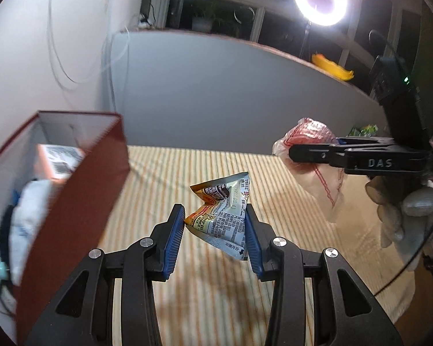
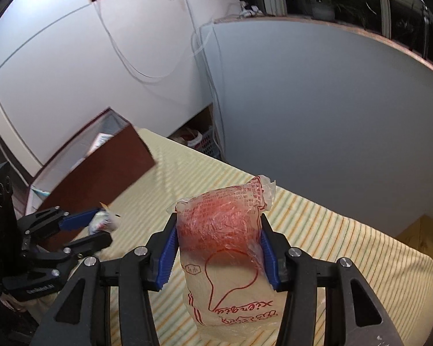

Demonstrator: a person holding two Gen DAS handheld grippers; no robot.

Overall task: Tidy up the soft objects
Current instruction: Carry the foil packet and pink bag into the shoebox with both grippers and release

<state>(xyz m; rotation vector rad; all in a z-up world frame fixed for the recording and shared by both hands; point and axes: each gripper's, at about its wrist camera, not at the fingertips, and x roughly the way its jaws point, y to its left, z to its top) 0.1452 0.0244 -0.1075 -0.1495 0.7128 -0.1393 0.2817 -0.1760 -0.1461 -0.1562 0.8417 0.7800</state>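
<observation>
The table (image 1: pixel 205 302) with a striped cloth lies under both grippers. Left of the left jaws stands a red box (image 1: pixel 72 201) with its top open. Inside it are a carton (image 1: pixel 59 160) and some white soft things, blurred.

The right gripper (image 2: pixel 218 248) pinches a plastic bag (image 2: pixel 231 259) with red print between its blue pads. The pads press into both sides of the bag, and the bag hangs above the cloth. A gloved hand (image 1: pixel 410 210) holds this gripper, as the left view shows.

The left gripper (image 1: pixel 215 225) pinches a small crumpled packet (image 1: pixel 222 210) with printed text. Both pads touch its edges, and the packet sticks out forward past the fingertips, above the cloth. The packet is between the box and the bag, apart from both.
</observation>
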